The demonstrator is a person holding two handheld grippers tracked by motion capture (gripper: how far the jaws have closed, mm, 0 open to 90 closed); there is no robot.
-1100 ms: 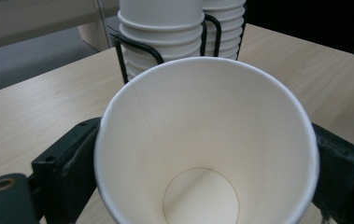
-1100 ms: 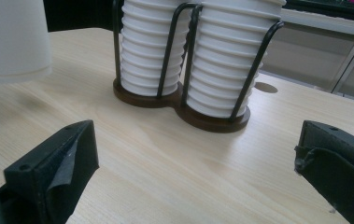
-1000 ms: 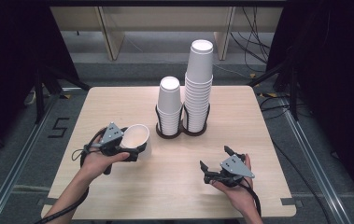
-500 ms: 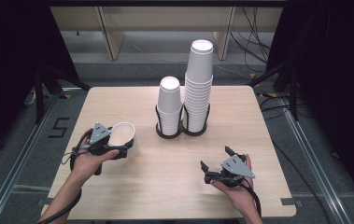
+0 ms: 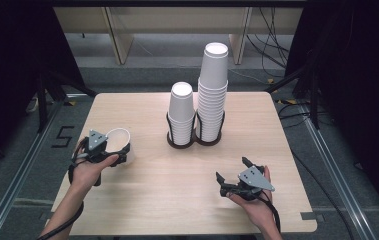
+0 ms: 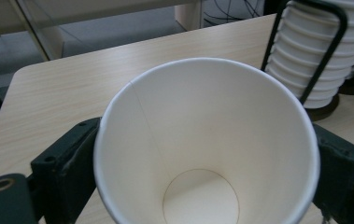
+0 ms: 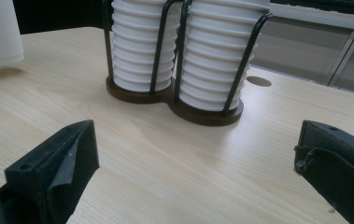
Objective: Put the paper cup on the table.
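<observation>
The left gripper (image 5: 108,152), jaws pinching a paper cup (image 5: 120,143), has carried it toward the table's (image 5: 142,200) left edge, away from the stacks (image 5: 197,107). The right gripper (image 5: 233,175) waits, jaws spread; set-down appears next.

I see white cup (image 6: 202,154), plain inside, thin seam line down wall, centre of left gripper view. Black jaws either side. Left gripper (image 5: 111,156) black, grey plate on top. Right gripper (image 5: 234,176) same black and grey, lower right of high view. Stacks (image 5: 212,95) white, ribbed rims. Rack (image 7: 174,100) black wire, dark brown base. Table (image 5: 142,200) pale wood grain.
</observation>
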